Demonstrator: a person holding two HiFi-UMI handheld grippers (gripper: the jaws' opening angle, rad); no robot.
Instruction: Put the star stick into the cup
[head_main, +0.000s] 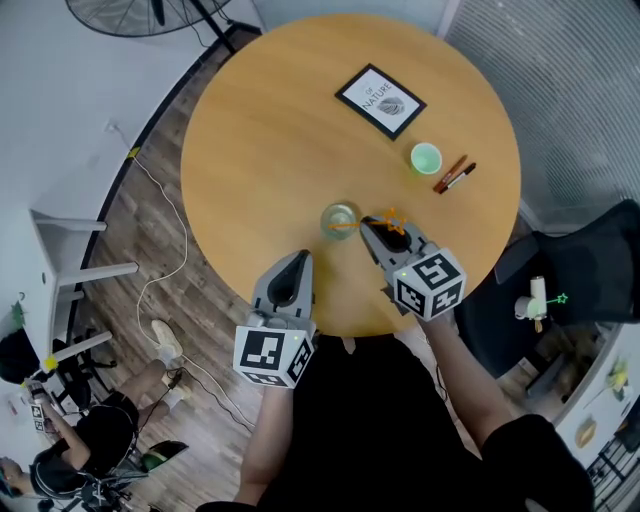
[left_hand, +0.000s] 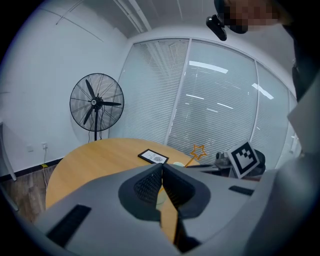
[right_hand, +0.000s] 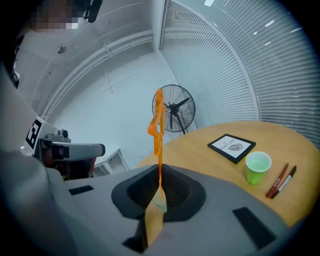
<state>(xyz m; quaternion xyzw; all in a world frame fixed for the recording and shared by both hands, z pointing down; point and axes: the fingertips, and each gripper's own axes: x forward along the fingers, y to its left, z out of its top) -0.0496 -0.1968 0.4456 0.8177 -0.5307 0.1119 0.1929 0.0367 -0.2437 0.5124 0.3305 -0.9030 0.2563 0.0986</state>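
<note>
While pinching the orange star stick (right_hand: 158, 150) star-up, right gripper (head_main: 375, 228) clamped on shaft, tail angled at clear cup (head_main: 340, 219) near table's (head_main: 250, 150) front edge, prob. for tail-first drop. Left gripper (head_main: 300, 260) closed, empty, parked at front edge, clear of work. Head view only: tail at cup rim. Right gripper view only: shaft betw. pads.

My right gripper (head_main: 377, 231) holds the star stick (head_main: 393, 217) right at the clear cup (head_main: 340, 212); my left gripper (head_main: 300, 262) hovers over the table (head_main: 250, 150) edge.
</note>
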